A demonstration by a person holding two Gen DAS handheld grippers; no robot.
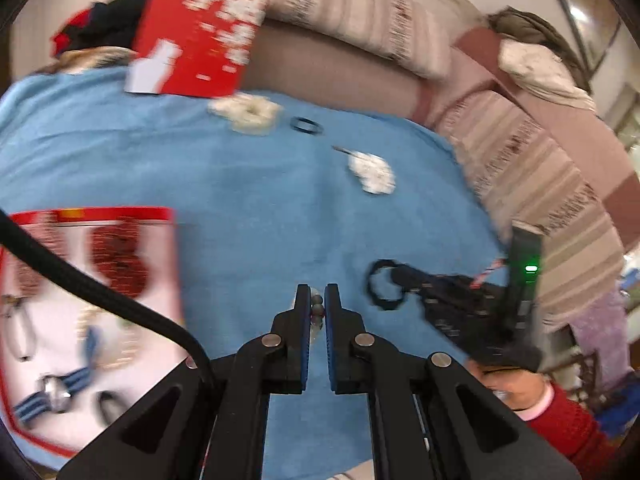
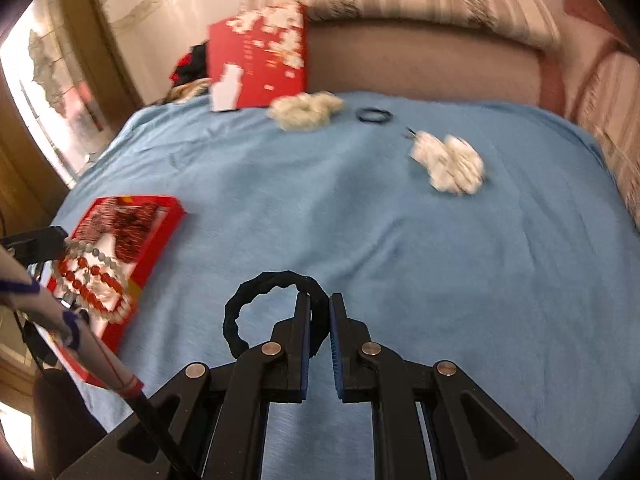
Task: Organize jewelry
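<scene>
A bed covered by a blue blanket holds scattered accessories. The right hand-held gripper is clenched on a black fabric hair tie, whose loop hangs out to the left of its jaws above the blanket. The left hand-held gripper is clenched on a string of beads, pinched between its pads; in the right view the beads, red and pale, dangle over an open red box at the blanket's left edge.

The box already holds earrings and other pieces. A fluffy white scrunchie, a thin black ring and a white flower clip lie at the far side, near a red lid.

To do this well, lower the beads fully inside the box before releasing, then bring the tie over without snagging them.
</scene>
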